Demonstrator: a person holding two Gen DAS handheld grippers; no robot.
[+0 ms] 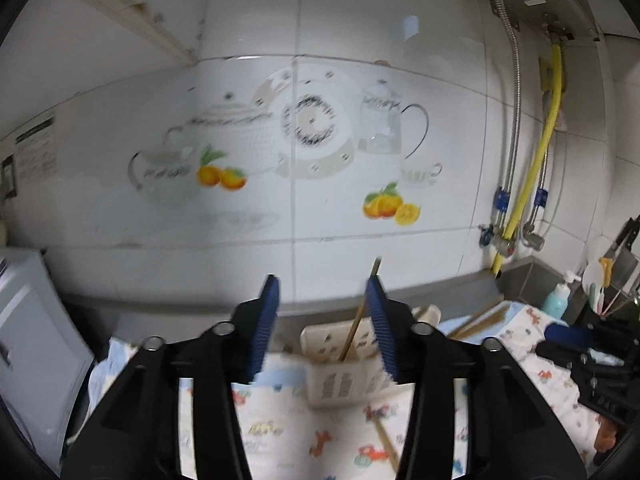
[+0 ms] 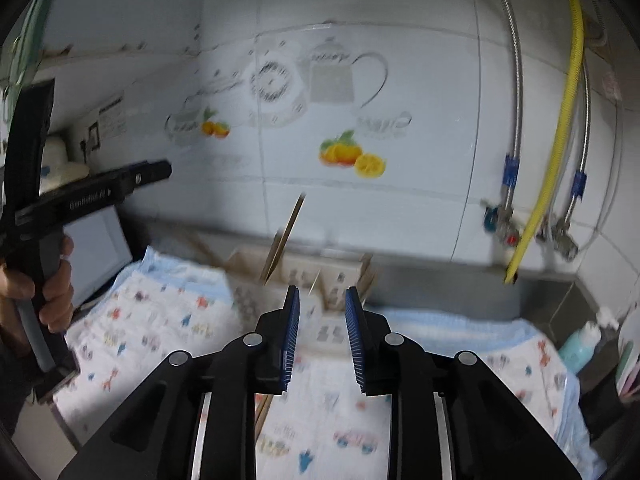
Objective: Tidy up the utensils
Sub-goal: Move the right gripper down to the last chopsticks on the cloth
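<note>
Both sets of fingers are spread with nothing between the pads — left gripper (image 1: 324,324) wide, right gripper (image 2: 322,336) at a medium gap. Left gripper hovers above the patterned cloth (image 1: 280,432), aimed at the white slotted utensil holder (image 1: 340,380) that sits on the cloth just ahead of it. One chopstick (image 1: 360,312) stands tilted in the holder, its top passing close behind the left gripper's right pad; contact unclear. More chopsticks (image 1: 476,320) lie on the cloth right of the holder, and another one (image 1: 384,440) lies flat in front of it. Right gripper also faces the holder (image 2: 320,280) from a bit further back — that view is blurred. Left hand (image 2: 52,280) on its gripper handle shows at the left edge. Yellow hose (image 2: 560,140) and soap bottle (image 2: 580,344) off to the right.
</note>
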